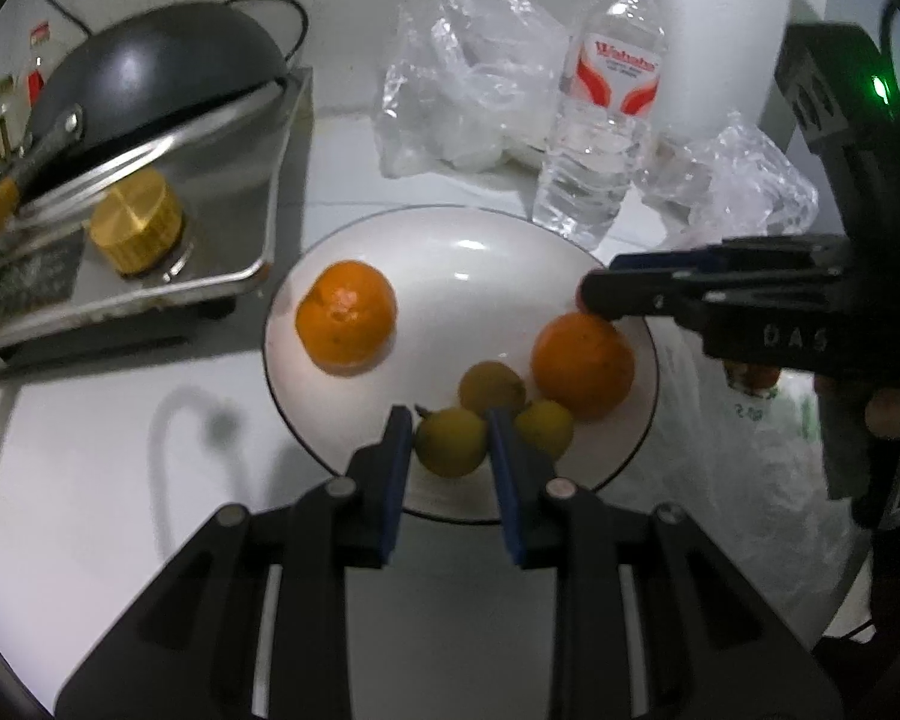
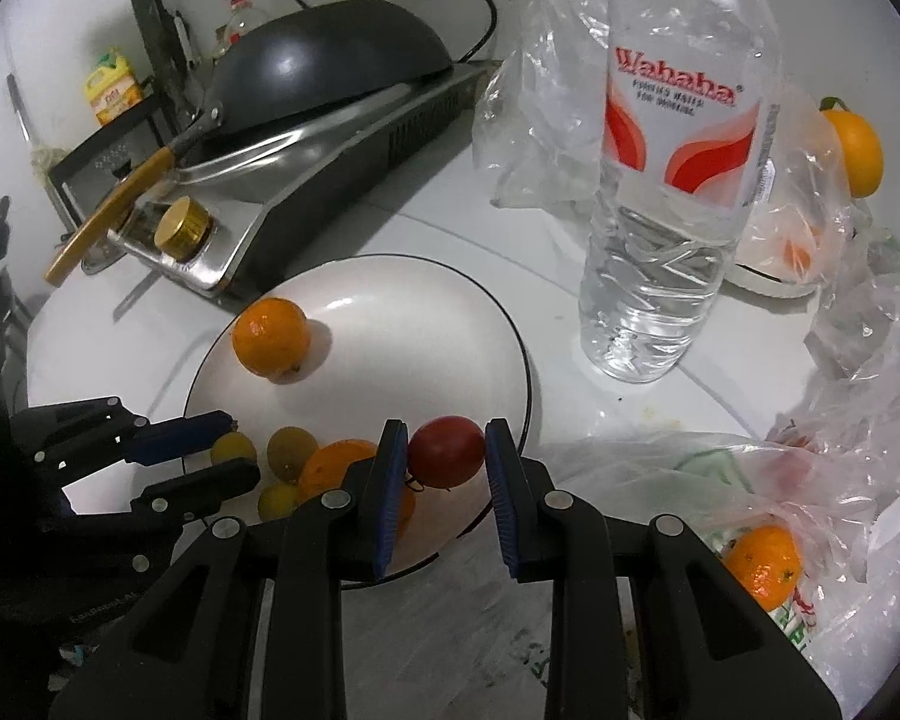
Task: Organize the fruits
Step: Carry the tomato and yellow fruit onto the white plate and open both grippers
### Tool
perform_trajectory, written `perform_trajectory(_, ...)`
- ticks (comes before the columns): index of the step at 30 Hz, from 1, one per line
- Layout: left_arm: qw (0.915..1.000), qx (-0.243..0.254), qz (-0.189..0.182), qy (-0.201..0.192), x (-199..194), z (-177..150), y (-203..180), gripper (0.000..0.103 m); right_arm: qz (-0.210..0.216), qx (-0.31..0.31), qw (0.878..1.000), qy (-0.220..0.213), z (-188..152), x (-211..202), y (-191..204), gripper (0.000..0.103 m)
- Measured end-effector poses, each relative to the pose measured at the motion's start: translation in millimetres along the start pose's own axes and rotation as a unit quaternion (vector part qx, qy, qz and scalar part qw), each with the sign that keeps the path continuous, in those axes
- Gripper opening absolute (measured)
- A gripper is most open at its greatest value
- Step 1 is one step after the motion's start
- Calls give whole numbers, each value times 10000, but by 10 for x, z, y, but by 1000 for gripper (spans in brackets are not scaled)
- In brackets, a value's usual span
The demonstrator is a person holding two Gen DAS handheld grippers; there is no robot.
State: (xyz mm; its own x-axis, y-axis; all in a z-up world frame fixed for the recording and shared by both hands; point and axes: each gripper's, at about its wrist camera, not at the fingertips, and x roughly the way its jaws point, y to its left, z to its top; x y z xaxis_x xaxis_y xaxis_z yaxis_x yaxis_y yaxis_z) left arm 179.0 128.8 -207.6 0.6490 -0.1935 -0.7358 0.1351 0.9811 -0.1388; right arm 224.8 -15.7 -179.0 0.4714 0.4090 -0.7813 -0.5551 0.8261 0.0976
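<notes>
1. My right gripper (image 2: 444, 450) holds a small red fruit (image 2: 447, 450) between its blue pads, just above the near rim of the white plate (image 2: 450, 324). I judge this the placing step: fruit brought from the bags to the plate.
2. My left gripper (image 1: 444, 444) sits at the opposite rim, fingers narrow around a small yellow-green fruit (image 1: 450, 441). Whether the pads actually pinch it, I cannot tell.
3. On the plate lie two oranges (image 1: 345, 315), (image 1: 582, 363) and the small yellow-green fruits. Another orange (image 2: 765, 564) waits in the plastic bag (image 2: 822, 480) on my right.
4. Next move: lower the red fruit onto bare plate and part the fingers gently so it doesn't roll.
5. Room: the plate's middle is free. The water bottle (image 2: 666, 192) stands just beside the plate's far edge, the stove (image 2: 330, 138) near its other side, and my two grippers are close together.
</notes>
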Motion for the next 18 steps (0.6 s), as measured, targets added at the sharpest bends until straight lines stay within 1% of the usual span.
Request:
perform_trajectory(6, 9999, 69, 94, 19, -3, 17, -19, 28, -18, 106, 9999, 17, 0, -2, -49, 29)
perform_trajectory(9, 9999, 21, 160, 32, -10, 20, -3, 28, -31, 116, 9999, -10, -11, -36, -51, 29)
perform_trajectory(12, 9998, -9, 199, 0, -37, 15, 5, 31, -36, 128, 9999, -60, -23, -104, -57, 32)
perform_trajectory(18, 9995, -17, 291, -96, -116, 12, -29, 33, 68, -92, 9999, -109, -88, -259, 47, 32)
